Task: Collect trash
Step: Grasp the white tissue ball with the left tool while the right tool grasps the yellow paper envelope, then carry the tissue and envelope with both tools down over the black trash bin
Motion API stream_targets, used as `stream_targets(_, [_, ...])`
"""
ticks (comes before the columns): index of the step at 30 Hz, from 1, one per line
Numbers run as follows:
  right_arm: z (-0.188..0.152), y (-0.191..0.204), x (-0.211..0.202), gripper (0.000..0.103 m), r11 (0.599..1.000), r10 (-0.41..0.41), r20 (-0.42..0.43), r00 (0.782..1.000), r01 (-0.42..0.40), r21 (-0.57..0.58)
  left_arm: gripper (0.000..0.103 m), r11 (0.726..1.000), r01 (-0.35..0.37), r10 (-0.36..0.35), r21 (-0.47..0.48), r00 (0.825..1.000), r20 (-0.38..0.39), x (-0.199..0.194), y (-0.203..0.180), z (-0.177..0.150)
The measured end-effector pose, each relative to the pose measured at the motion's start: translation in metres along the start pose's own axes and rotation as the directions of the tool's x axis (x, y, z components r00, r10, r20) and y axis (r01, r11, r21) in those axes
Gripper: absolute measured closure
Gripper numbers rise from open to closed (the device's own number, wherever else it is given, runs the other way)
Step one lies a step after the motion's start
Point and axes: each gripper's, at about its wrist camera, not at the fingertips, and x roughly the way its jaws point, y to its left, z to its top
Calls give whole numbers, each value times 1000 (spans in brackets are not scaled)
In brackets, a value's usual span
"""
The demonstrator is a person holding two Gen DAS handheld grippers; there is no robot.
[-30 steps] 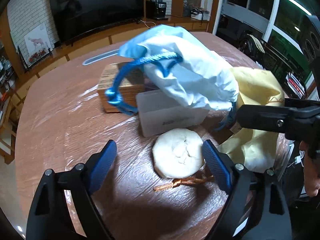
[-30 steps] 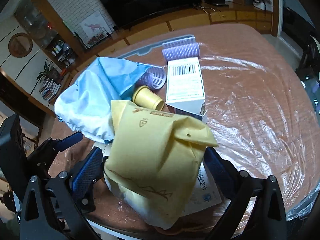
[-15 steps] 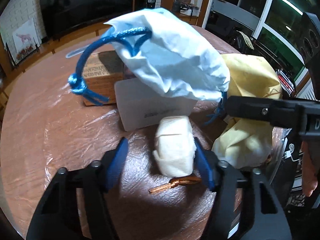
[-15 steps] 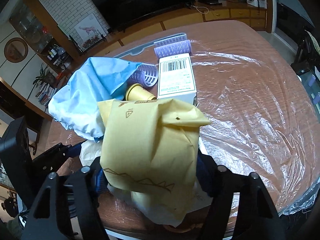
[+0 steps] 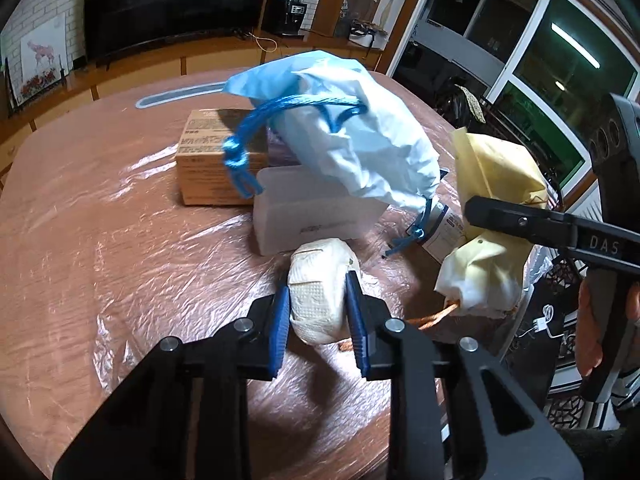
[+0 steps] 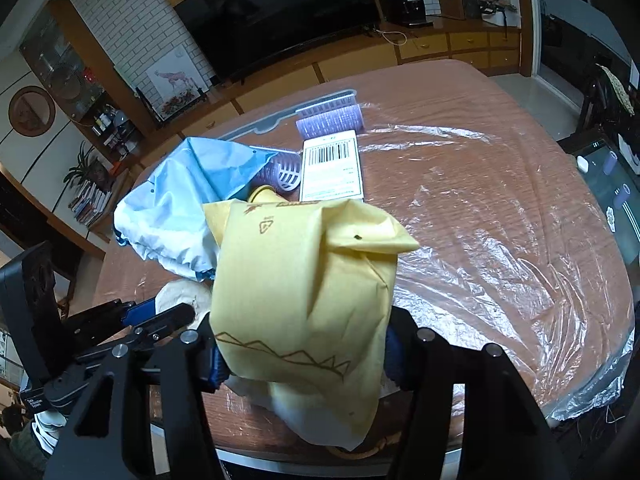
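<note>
**Both grippers loaded: wad on the left, yellow bag on the right**

Left gripper has its blue pads pinching a crumpled white paper wad, one pad on each side, at the near edge of the table. Whether the wad is just off the plastic-covered top or touching it, cannot tell. Right gripper has its fingers closed on a yellow paper bag, gripped low on the body, with the bag standing up between the jaws at the table's near edge.

Handling, judged: wad is light, soft, squashes under the pads, not fragile; a mid-body pinch like this looks fine. Yellow bag is thin, crinkly paper, light, floppy at the folded top; grip on the lower body is better than the flap, which could tear or slip.

Counts: one white wad, one yellow bag, one pale blue drawstring bag lying over the boxes, one brown cardboard box, one frosted plastic box, one white barcoded box, two purple hair rollers visible, one yellow cup partly hidden, one orange twine piece under the yellow bag.
</note>
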Motion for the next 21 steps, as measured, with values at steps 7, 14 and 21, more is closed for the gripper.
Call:
stream_targets(7, [1,8,-5,50,998,-15,26,1000,16,-55,79,1000,3,-3,-1,1000,-3,-3,2,4])
stream_targets(14, [1,2,-16,51,997,41,36,999,-39,-60,80,997,-39,42,-62,998,40,-20,-3,0])
stream_targets(21, [-3,-7,-40,51,989,115,42,993,-110,-96,80,989,-58,70,-139,994,86,-50,-9,-14])
